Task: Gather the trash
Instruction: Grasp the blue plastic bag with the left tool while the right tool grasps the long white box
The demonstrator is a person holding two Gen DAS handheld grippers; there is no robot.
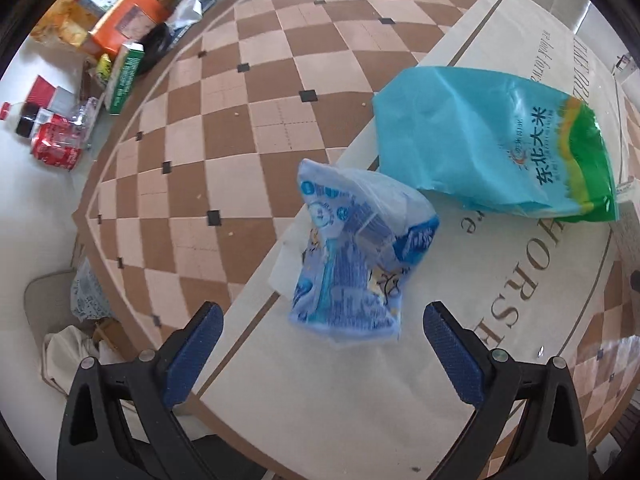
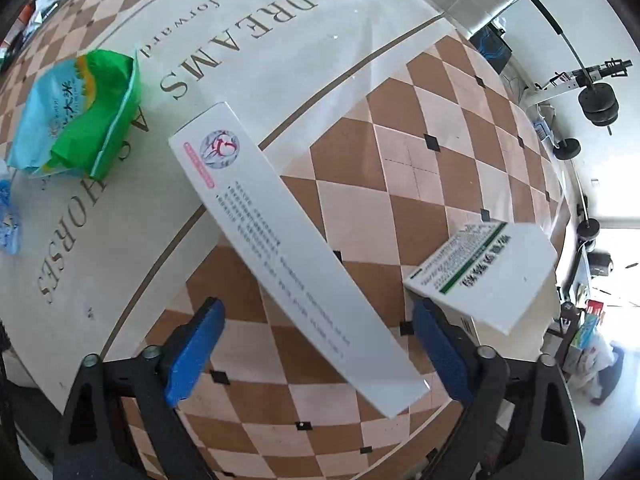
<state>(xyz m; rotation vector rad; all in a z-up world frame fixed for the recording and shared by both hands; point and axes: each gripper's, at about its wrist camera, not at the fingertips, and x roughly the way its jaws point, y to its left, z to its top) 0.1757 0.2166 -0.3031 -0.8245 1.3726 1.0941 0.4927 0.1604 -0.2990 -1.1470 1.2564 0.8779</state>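
Beside the blue wrapper [image 1: 352, 256], teal rice bag [image 1: 492, 140], long white box [image 2: 296, 252], small carton [image 2: 488, 276]

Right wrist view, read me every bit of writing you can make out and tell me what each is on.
"TAKE DREAMS", "we look forward", "HORSES": tablecloth.
"大米": rice bag.
Long white box: red logo, fine print too small.
Small white box: green-barred label, upside down, unreadable.

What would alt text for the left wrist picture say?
A crumpled blue and white plastic wrapper lies on the patterned table ahead of the open left gripper, with a teal and green rice bag beyond it.
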